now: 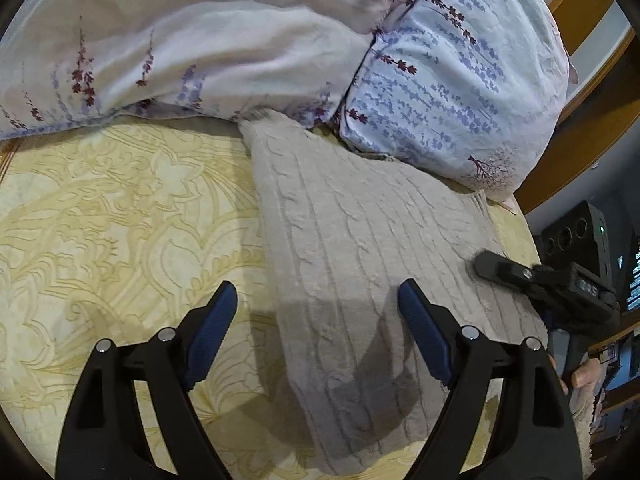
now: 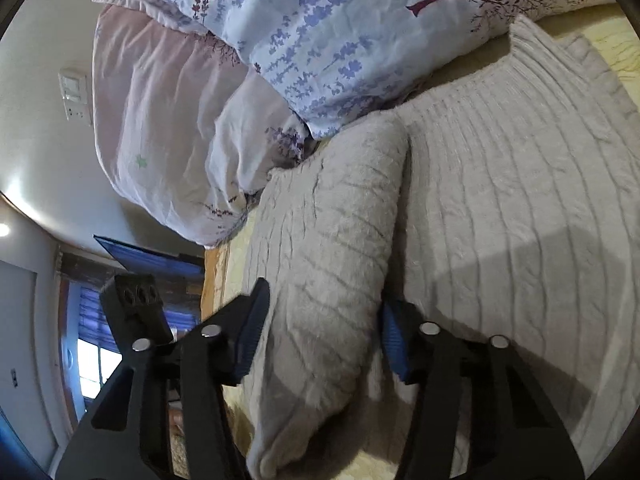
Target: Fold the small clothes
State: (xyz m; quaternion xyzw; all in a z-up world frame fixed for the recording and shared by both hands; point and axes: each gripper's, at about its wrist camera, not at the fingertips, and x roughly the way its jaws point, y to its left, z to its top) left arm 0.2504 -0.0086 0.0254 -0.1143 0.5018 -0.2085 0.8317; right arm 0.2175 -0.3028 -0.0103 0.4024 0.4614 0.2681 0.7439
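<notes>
Right wrist view shows the right gripper (image 2: 320,340) pinching a raised fold of the beige cable-knit sweater (image 2: 500,200), apparently to carry it over. The sweater lies on the yellow patterned bedspread (image 1: 120,220); the left gripper (image 1: 318,308) hovers spread, holding nothing.

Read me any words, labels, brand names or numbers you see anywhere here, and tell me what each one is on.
Nothing here can be read for certain.
Right gripper: pale raised marks on its black body, too blurred to read.
Screen at the right edge of the left wrist view: lit lines, too small to read.
Wall switch plate: no text visible.
Knit sweater, pillow, bedspread: patterns only, no words.
</notes>
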